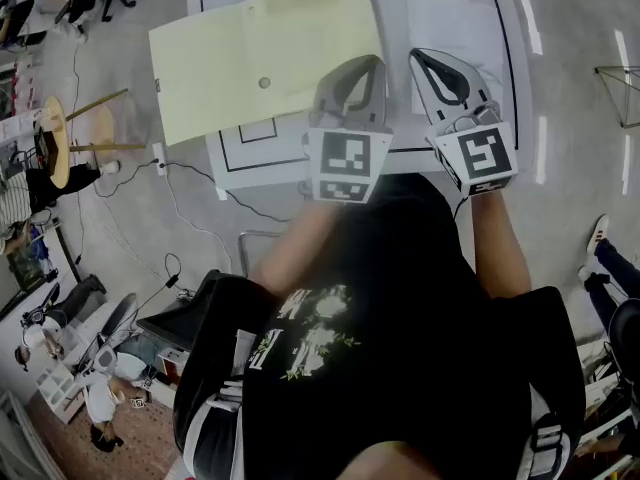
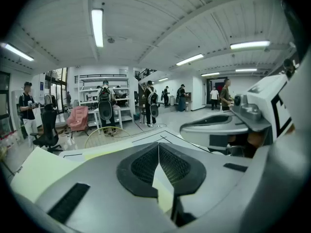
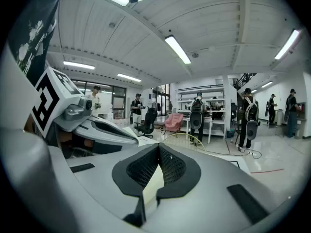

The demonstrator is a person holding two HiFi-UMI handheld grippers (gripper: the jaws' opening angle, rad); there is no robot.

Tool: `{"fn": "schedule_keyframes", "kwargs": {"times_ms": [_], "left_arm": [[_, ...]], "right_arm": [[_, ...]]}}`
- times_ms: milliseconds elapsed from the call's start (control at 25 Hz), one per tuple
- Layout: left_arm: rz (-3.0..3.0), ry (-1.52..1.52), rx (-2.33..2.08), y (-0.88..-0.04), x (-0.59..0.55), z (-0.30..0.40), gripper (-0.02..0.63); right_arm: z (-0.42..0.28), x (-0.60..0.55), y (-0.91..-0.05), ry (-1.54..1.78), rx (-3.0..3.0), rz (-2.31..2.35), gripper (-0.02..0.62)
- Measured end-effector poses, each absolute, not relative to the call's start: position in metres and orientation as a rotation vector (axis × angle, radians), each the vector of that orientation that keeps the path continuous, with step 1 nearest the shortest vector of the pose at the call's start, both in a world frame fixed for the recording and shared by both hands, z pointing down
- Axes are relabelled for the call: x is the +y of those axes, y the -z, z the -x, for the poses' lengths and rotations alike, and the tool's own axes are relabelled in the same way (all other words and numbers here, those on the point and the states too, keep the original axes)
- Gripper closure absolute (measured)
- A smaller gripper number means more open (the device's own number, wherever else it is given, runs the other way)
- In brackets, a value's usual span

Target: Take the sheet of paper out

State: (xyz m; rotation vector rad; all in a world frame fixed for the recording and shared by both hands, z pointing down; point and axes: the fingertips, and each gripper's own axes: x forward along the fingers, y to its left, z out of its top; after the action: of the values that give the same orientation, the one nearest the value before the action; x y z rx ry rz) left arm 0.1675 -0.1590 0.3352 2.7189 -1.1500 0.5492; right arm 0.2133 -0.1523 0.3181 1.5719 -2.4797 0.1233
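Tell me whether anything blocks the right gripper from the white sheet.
Nothing visible does. The right gripper, jaws together, is right at the left edge of the white sheet, which lies uncovered on the table. The yellow folder and the left gripper are to its left.

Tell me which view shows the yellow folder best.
Head view: most of the yellow folder lies over the table, one edge at the left tool. The left gripper view shows only a yellow strip in its shut jaws and a patch at left. The right gripper view shows a pale sheet in the right tool, no clear folder.
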Motion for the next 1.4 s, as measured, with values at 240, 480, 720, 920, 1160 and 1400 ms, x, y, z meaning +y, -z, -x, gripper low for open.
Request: {"fn": "schedule_keyframes", "kwargs": {"times_ms": [240,480,720,920,1160,1400], "left_arm": [[-2.722,-0.360,-1.241,-0.294,-0.160,-0.136,0.604],[-2.716,-0.245,-1.356,-0.261,-0.162,-0.093,0.604],[-2.689,-0.208,-1.469,-0.254,-0.152,-0.037,0.604],[-2.663,-0.169,-1.494,-0.253,-0.139,-0.006,0.604],[-2.682,-0.163,-1.469,-0.254,-0.126,0.010,0.604],[-2.703,-0.159,-1.448,-0.256,-0.110,0.021,0.604]], "right_arm": [[-0.198,-0.139,-0.279,-0.155,-2.586,-1.687,0.594],[-0.181,-0.148,-0.258,-0.232,-2.545,-1.764,0.594],[-0.144,-0.141,-0.260,-0.281,-2.550,-1.789,0.595],[-0.112,-0.123,-0.259,-0.228,-2.529,-1.775,0.595],[-0.101,-0.107,-0.262,-0.262,-2.497,-1.830,0.595],[-0.092,-0.088,-0.263,-0.233,-2.467,-1.883,0.595]]}}
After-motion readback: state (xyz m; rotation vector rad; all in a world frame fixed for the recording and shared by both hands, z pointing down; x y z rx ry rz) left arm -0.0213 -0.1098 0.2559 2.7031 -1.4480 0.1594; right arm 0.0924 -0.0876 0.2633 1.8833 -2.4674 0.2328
